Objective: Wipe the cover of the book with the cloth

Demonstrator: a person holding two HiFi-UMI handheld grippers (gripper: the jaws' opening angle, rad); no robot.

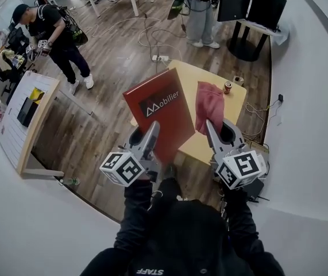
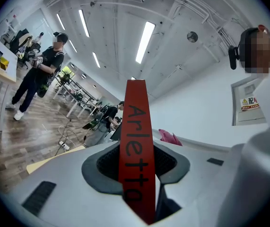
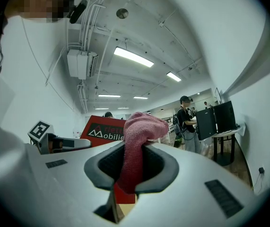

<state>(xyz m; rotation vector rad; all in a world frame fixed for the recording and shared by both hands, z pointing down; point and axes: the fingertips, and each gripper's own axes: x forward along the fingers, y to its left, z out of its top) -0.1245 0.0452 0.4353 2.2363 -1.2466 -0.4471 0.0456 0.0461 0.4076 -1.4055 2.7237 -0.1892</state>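
The left gripper has its fingers clamped on the red book, raised over the desk. The right gripper pinches the pink cloth just beside it.

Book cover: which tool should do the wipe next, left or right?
Right. The right tool is shut on the pink cloth, beside the cover of the red book. The left tool is clamped on the book's edge, holding it up, so it probably serves best as holder.
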